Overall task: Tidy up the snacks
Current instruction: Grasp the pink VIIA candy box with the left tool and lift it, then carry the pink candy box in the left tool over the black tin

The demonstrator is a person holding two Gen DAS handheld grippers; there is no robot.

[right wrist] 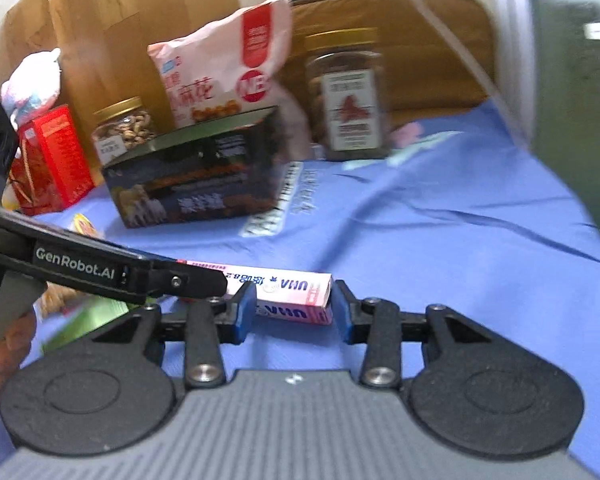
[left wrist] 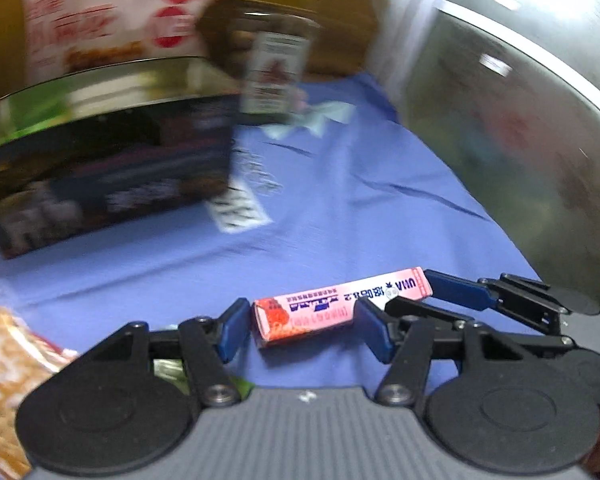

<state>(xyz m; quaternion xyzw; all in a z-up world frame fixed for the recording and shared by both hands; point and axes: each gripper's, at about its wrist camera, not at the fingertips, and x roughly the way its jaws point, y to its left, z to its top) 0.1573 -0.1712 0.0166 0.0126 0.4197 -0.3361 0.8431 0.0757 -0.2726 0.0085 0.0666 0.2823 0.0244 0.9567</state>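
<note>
Left tool (left wrist: pixel 300 330) and right tool (right wrist: pixel 294 312) both sit spread apart around the pink candy box (left wrist: pixel 342 306), neither clamped on it yet. It lies on the blue cloth (left wrist: pixel 340 208), well in front of the dark box (right wrist: pixel 196 184), so sorting looks barely started.

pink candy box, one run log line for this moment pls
pink candy box on blue cloth | left gripper open around one end | right gripper open around other end
</note>
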